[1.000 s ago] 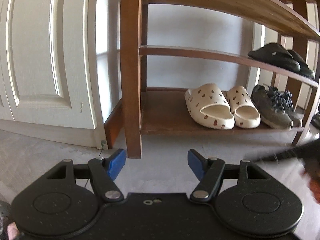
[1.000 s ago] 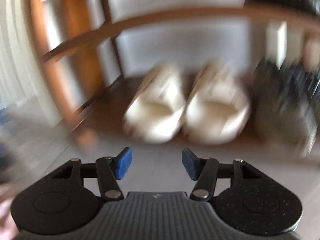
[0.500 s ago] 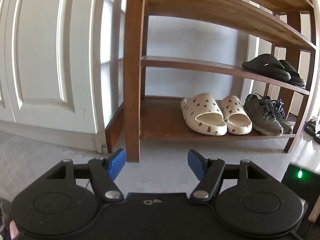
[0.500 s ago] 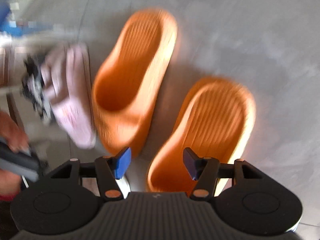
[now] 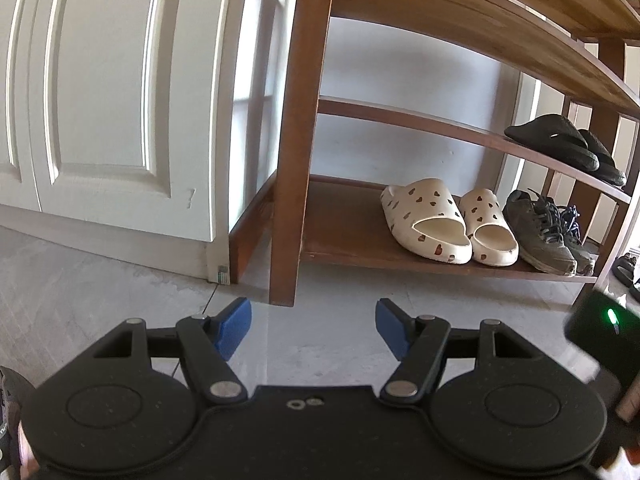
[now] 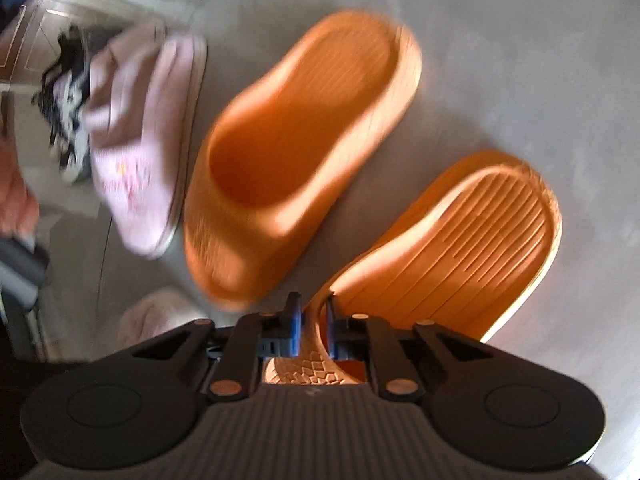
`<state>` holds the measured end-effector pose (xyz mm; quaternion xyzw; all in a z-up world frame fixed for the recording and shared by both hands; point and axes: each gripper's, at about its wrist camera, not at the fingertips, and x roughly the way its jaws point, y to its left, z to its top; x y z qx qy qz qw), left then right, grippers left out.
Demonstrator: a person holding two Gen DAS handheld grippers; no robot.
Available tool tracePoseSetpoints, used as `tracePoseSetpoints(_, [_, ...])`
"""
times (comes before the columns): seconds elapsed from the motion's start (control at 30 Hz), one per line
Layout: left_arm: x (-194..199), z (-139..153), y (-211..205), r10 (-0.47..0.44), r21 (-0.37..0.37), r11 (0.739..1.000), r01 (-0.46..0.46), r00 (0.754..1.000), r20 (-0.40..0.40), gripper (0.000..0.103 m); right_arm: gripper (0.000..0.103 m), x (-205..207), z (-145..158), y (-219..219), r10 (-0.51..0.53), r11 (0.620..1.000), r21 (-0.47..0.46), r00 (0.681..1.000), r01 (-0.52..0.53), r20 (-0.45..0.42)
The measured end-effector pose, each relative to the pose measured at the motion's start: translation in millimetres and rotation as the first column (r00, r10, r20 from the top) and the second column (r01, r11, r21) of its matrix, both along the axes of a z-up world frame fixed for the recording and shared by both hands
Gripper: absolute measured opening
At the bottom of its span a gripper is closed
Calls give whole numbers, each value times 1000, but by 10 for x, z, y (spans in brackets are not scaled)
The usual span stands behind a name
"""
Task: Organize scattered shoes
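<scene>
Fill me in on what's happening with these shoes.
A person is tidying shoes with two handheld grippers. The right gripper is closing its jaws on the strap edge of an orange slide on the floor beside its mate. The left gripper is open and empty, facing the shoe rack.

orange slides point(image 6: 304, 148), side by side, floor

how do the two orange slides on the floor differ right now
The near orange slide has its strap edge pinched in the closing right gripper; the far orange slide lies free. The near one looks sharp, with clear footbed ridges; the far one is blurred. Both are orange and lie on the grey floor.
</scene>
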<state>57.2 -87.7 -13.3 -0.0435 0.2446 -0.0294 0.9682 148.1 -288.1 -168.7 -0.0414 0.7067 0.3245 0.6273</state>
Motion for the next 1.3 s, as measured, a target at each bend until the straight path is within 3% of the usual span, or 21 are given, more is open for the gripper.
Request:
tracePoseSetpoints(0.13, [-10, 10, 30, 8, -1, 1000, -8, 1000, 6, 69, 22, 178, 73, 34, -48, 997, 54, 998, 50, -26])
tracePoseSetpoints(0.17, [-9, 10, 35, 10, -4, 1000, -10, 1000, 6, 68, 28, 207, 55, 42, -57, 997, 53, 997, 59, -50])
tracePoseSetpoints(0.2, [-8, 10, 40, 12, -6, 1000, -12, 1000, 5, 68, 37, 236, 28, 41, -76, 995, 51, 994, 80, -81])
tracePoseSetpoints(0.23, [-7, 8, 44, 13, -8, 1000, -13, 1000, 6, 68, 60, 260, -26, 8, -132, 989, 42, 983, 139, -127])
tracePoseSetpoints(0.27, [-7, 6, 48, 14, -10, 1000, -14, 1000, 6, 69, 65, 261, -55, -14, -167, 984, 39, 976, 173, -141])
tracePoseSetpoints(0.47, [1, 0, 43, 5, -14, 1000, -5, 1000, 3, 69, 63, 308, -47, 26, -262, 962, 31, 948, 272, -183])
tracePoseSetpoints(0.57, [6, 5, 45, 7, -19, 1000, -6, 1000, 5, 69, 60, 245, -91, 239, -202, 979, -43, 970, 198, -137])
tracePoseSetpoints(0.7, [13, 21, 47, 10, -35, 999, -10, 1000, 11, 69, 43, 121, -222, 340, -159, 983, -111, 979, 145, -129])
tracePoseSetpoints(0.73, [16, 24, 42, 9, -37, 999, -9, 1000, 13, 69, 27, 111, -184, 347, -127, 987, -108, 986, 115, -107])
tracePoseSetpoints(0.83, [21, 29, 20, 6, -40, 999, -5, 1000, 16, 69, 25, 11, -70, 266, -40, 996, -81, 999, 38, -31])
tracePoseSetpoints(0.93, [24, 43, -15, 2, -42, 999, -1, 1000, 20, 69, 24, -57, -50, 107, -20, 999, -36, 999, 19, -28])
tracePoseSetpoints(1.1, [39, 149, -89, 7, -44, 999, -4, 998, 64, 69, 22, 68, 175, -438, -151, 987, 53, 989, 150, 4])
tracePoseSetpoints(1.17, [53, 197, -123, 8, -50, 999, -4, 997, 80, 69, 22, 140, 346, -608, -199, 978, 81, 978, 194, 63])
tracePoseSetpoints(1.3, [43, 294, -236, -11, -32, 999, 15, 992, 126, 69, 22, 287, 867, -1045, -320, 941, 187, 921, 282, 222])
